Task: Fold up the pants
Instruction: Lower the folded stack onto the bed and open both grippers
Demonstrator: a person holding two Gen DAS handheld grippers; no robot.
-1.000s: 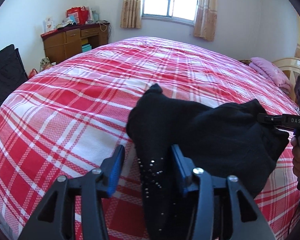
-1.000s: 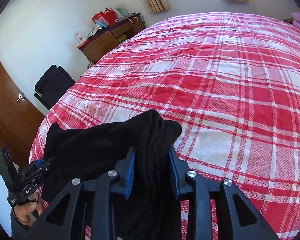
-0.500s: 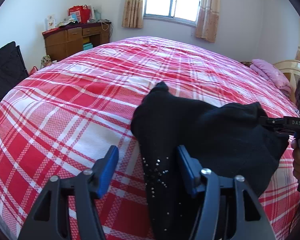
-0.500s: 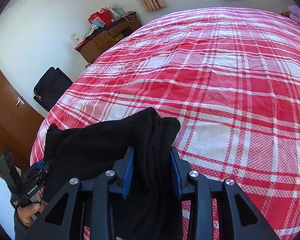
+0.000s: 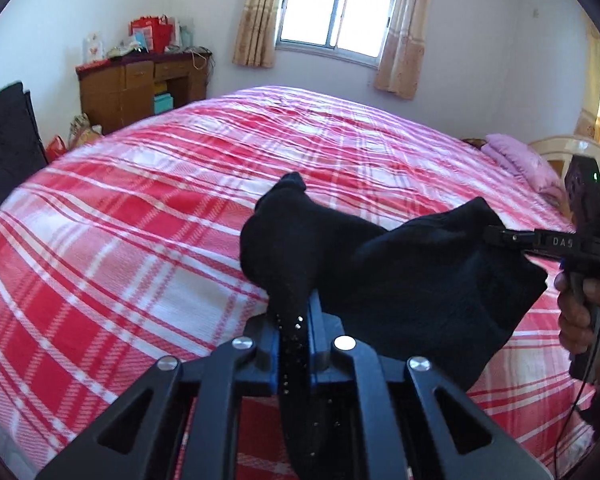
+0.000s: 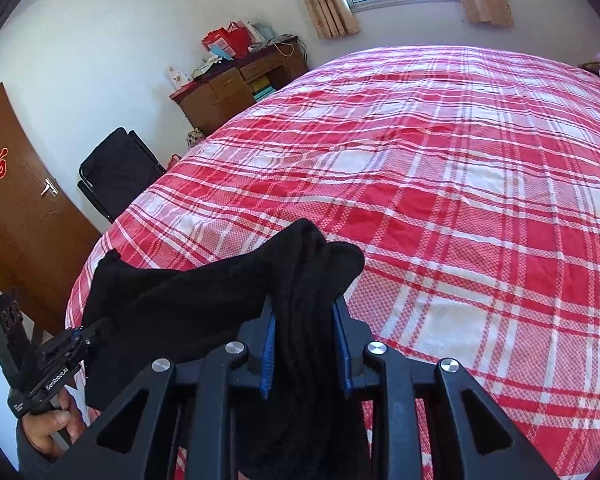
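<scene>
Black pants (image 5: 420,280) slung crosswise between left gripper (image 5: 293,344), jaws clamped thin, and right gripper (image 6: 304,344), jaws closing on thicker bunch, above the bed (image 6: 480,200)

A big bed (image 5: 148,216) with a red and white checked cover fills the room, a pink pillow (image 5: 520,160) lies on its far right end, and the black pants (image 5: 400,272) hang low over its near part.
</scene>
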